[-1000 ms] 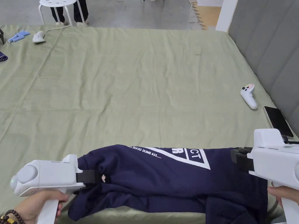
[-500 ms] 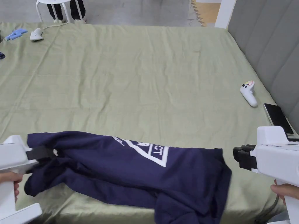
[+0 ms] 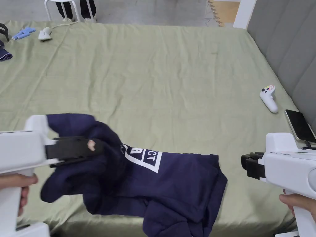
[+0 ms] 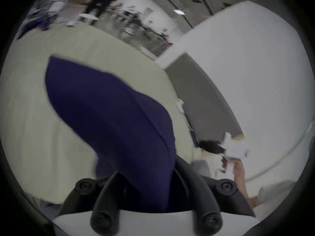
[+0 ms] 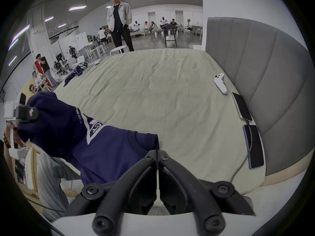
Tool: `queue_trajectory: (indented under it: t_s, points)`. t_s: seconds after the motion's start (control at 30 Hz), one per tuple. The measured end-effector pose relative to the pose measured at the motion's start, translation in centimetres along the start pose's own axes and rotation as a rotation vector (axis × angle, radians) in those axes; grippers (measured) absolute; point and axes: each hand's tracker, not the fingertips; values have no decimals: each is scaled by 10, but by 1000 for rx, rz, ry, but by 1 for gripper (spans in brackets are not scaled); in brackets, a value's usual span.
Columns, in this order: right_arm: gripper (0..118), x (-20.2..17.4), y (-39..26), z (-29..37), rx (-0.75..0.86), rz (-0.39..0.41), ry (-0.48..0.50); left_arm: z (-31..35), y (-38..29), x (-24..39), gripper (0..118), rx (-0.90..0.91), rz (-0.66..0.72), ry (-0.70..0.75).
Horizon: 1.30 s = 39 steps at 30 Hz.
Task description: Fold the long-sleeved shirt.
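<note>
A navy long-sleeved shirt (image 3: 172,182) with a white print lies bunched at the near edge of the green bed sheet (image 3: 160,80), part of it hanging over the edge. My left gripper (image 3: 94,145) is shut on one end of the shirt and holds it raised above the bed at the left. In the left gripper view, navy cloth (image 4: 110,113) runs up between the jaws of the left gripper (image 4: 146,168). My right gripper (image 3: 247,163) is shut on nothing, a short way right of the shirt. In the right gripper view, the right gripper (image 5: 157,152) has its jaws pressed together beside the collar (image 5: 136,142).
A white controller (image 3: 268,99) and a dark phone (image 3: 301,126) lie at the bed's right side by the grey headboard (image 3: 287,46). A power bank (image 5: 254,146) with a cable lies nearer. Small items (image 3: 44,33) sit at the far left corner. A person (image 5: 119,21) stands beyond the bed.
The right gripper let go of the shirt and now stands shut beside it. The left gripper pulled its end leftward, then lifted it, so the shirt slid left and bunched up.
</note>
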Motion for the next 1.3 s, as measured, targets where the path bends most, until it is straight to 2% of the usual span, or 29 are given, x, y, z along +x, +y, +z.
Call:
queue_trajectory:
  t_s: [0.07,0.23,0.27,0.3,0.33,0.37,0.43,0.5,0.57,0.7,0.73,0.77,0.8,0.83,0.87,0.93,1.1,1.17,1.23,1.3]
  points:
    - [1,1,-3,2,3,-6,5,-36,-13,32,18,-82,-59,-35]
    - [1,11,-11,9,7,-30,-6,-165,-58,61,20,-287,-54,47]
    - [1,14,-13,12,6,-47,-12,-193,-68,59,29,-329,-51,68]
    - [1,18,-16,16,14,-64,-17,-216,-78,51,58,-373,-18,86]
    - [1,21,-18,20,22,-76,-19,-233,-85,43,78,-408,13,102]
    - [1,24,-21,25,30,-87,-18,-247,-92,35,85,-414,54,86]
    - [1,31,-26,33,39,-114,-19,-245,-94,32,98,-311,121,-38]
    - [1,37,-32,37,41,-129,-25,-234,-85,35,100,-281,153,-61]
    - [1,42,-36,38,35,-139,-36,-215,-72,39,100,-265,129,-80]
    - [1,47,-43,36,29,-156,-45,-150,-38,46,101,-69,53,-25]
    - [1,48,-44,35,29,-162,-42,-135,-32,46,99,-32,56,-12]
    - [1,48,-45,35,30,-166,-40,-120,-26,43,92,-9,64,10]
    - [1,48,-45,35,31,-168,-38,-107,-23,41,59,10,61,36]
    - [1,47,-45,35,31,-170,-36,-100,-22,42,17,16,40,68]
    - [1,47,-45,34,31,-172,-36,-100,-27,46,6,21,-15,131]
    - [1,46,-45,32,31,-176,-34,-105,-33,52,5,1,-116,224]
    - [1,43,-46,30,25,-180,-34,-171,-81,71,5,-216,-182,217]
    - [1,43,-48,33,24,-180,-30,-202,-114,85,5,-321,-180,130]
    - [1,44,-51,35,22,-186,-33,-235,-139,102,5,-349,-207,101]
    - [1,45,-54,37,14,-191,-47,-268,-153,114,5,-320,-304,172]
